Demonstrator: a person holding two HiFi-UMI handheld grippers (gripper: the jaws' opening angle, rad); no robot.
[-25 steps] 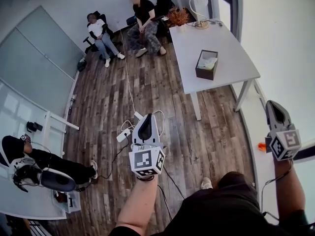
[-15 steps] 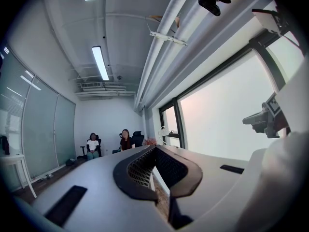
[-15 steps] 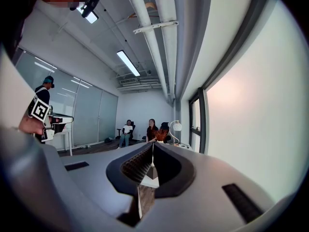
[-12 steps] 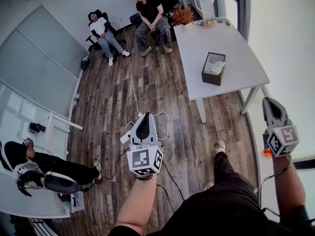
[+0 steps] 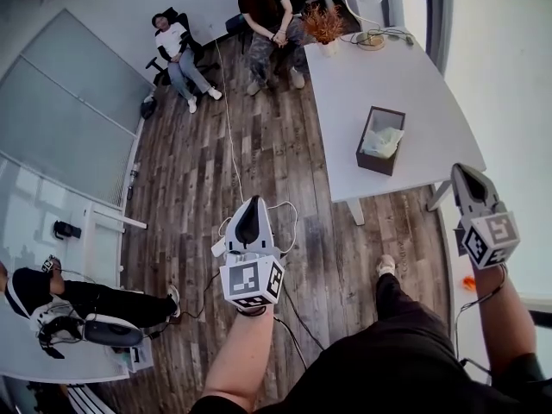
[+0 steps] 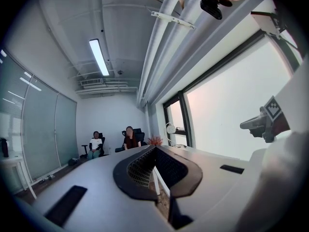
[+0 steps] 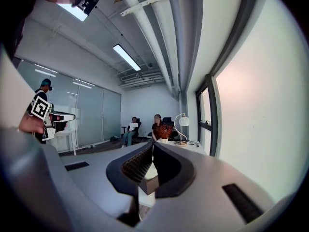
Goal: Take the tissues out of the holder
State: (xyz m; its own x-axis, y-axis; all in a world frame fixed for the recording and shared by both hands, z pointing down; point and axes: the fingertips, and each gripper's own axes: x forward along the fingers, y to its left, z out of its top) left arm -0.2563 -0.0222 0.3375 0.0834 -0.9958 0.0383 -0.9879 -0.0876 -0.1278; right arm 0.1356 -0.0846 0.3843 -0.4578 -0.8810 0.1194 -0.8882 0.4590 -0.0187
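Left hand-held gripper (image 5: 251, 207) and right hand-held gripper (image 5: 464, 172) have advanced toward the table (image 5: 379, 67), jaws closed and empty. Holder (image 5: 377, 158), tissues (image 5: 385, 139) inside, stands near the table's edge; extraction not begun.

White L tool (image 5: 250, 207), R tool (image 5: 462, 172), blk trousers (image 5: 395, 307)

left hand-held gripper (image 5: 252, 202): jaws together, empty, pointing level | right hand-held gripper (image 5: 462, 171): jaws together, empty, pointing near level
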